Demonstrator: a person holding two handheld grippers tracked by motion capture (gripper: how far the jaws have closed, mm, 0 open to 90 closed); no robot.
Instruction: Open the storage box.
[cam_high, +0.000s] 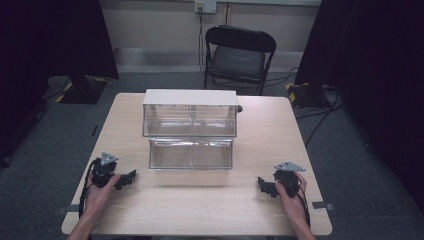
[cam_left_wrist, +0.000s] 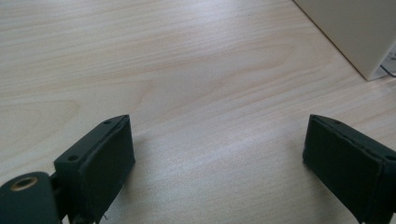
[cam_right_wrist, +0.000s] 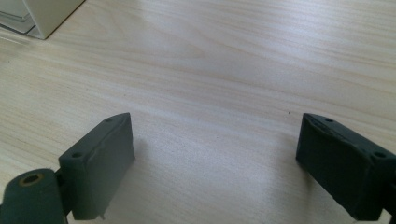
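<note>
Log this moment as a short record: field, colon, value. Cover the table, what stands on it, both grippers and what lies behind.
table: light wooden top
on table: clear two-tier drawer unit with a white top, near the far edge, both drawers looking empty
left gripper: jaws wide apart, nothing between them, low over bare wood at the near left
right gripper: jaws wide apart, nothing between them, low over bare wood at the near right
hands: one on each gripper
behind table: black folding chair, cables on grey floor

Lab-like recording room: black curtains (cam_high: 45, 40), grey carpet (cam_high: 50, 145), folding chair (cam_high: 237, 57), floor cables (cam_high: 320, 117), wall socket (cam_high: 206, 6).
</note>
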